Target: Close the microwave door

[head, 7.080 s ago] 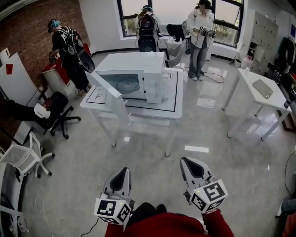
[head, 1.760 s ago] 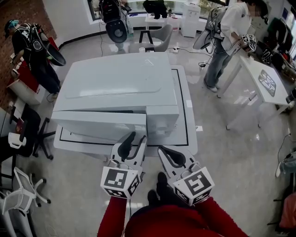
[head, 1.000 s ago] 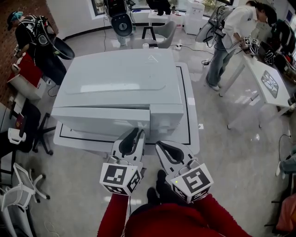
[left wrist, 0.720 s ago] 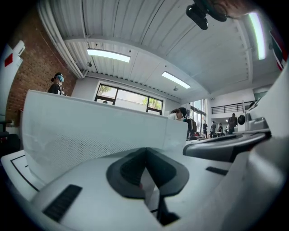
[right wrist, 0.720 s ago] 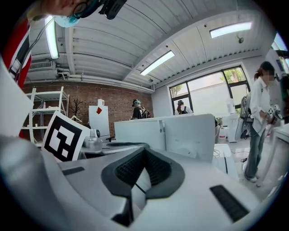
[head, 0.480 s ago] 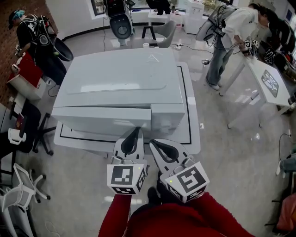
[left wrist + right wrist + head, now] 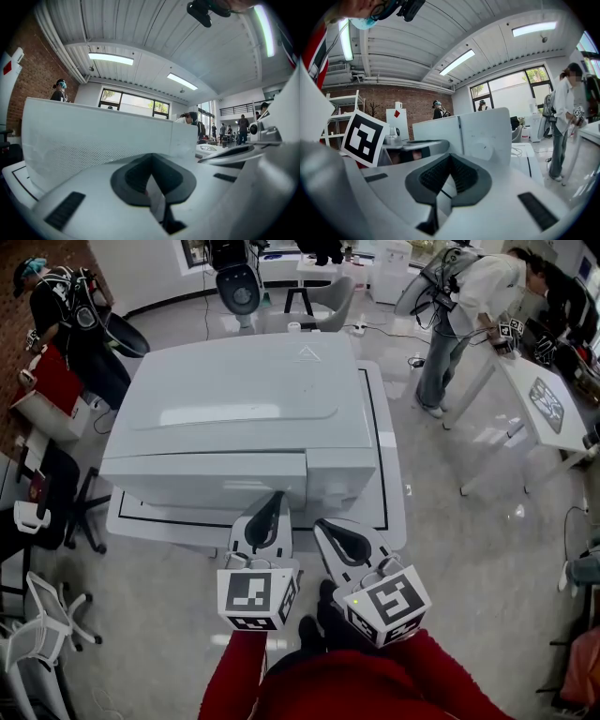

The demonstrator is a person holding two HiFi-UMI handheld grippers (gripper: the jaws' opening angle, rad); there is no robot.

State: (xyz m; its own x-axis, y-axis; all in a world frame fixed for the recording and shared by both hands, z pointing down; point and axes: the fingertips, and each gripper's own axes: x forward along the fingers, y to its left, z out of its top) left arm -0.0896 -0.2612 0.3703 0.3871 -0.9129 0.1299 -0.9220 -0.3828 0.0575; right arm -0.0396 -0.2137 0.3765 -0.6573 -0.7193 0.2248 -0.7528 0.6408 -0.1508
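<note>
The left claw (image 7: 277, 497) is fully closed, its two jaws pressed together with nothing between them; its own view shows the dark pads meeting in front of the white microwave door (image 7: 98, 140). From the head view, its tip sits at the lower right corner of the door front (image 7: 202, 482), and whether it touches the door cannot be told. Just to its right, the right claw (image 7: 320, 525) also has its jaws together and holds nothing, pointing at the part of the microwave front with the control panel (image 7: 333, 472). Both claws carry cubes with black and white square markers, and red sleeves (image 7: 366, 690) show behind them at the bottom edge. Across the scene from the left: a person in dark clothes (image 7: 66, 310) stands by a brick wall, with office chairs below. In the middle, the large white microwave (image 7: 244, 399) stands on a white tabletop (image 7: 386, 474) marked with a black outline. The door lies flush with the microwave's front, closed. At the right, a person in a white top (image 7: 469, 296) leans over another white table (image 7: 548, 409).
</note>
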